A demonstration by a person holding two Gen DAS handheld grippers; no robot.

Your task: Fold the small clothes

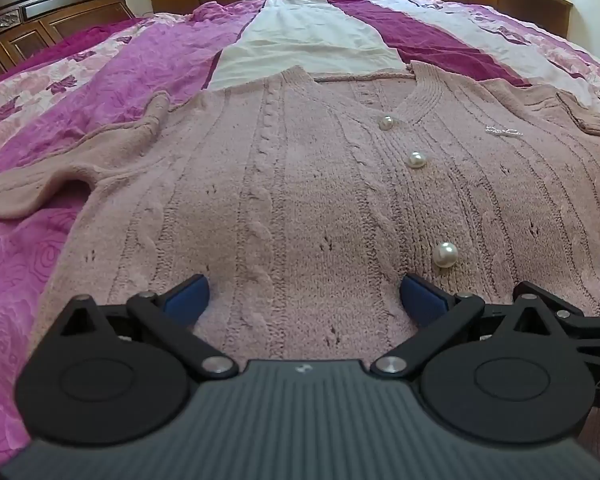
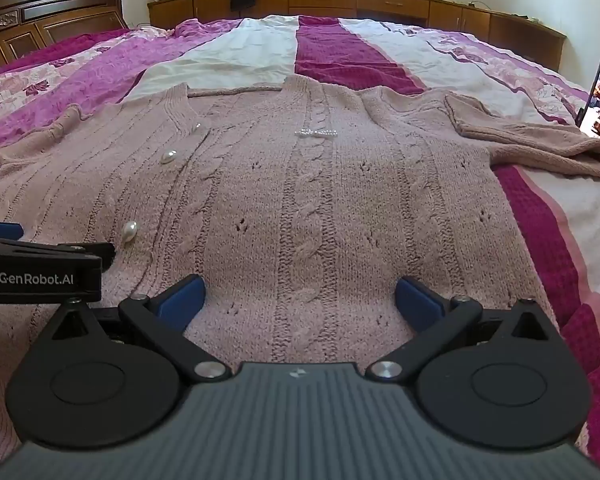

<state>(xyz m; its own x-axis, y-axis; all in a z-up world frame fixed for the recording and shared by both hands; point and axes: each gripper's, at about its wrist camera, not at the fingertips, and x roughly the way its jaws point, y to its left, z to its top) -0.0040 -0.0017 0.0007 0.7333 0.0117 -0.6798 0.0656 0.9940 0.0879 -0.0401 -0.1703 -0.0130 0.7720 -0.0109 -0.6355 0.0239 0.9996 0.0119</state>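
The left gripper (image 1: 304, 294) fills the bottom of its frame: a grey ribbed housing with a small pale emblem at its top centre, flanked by two black round discs, each with a raised inner ring. Black link arms run from silver rivets beside the housing up to blue fingertips (image 1: 188, 292). Triangular cut-outs pierce the black brackets above the discs, with small silver screws at their tips. The right gripper (image 2: 300, 296) has the same build: grey ribbed body, black discs, silver rivets, blue fingertips (image 2: 416, 300). At the left edge of the right wrist view, the left gripper's black side bar carries white lettering reading "GenRobot.AI".
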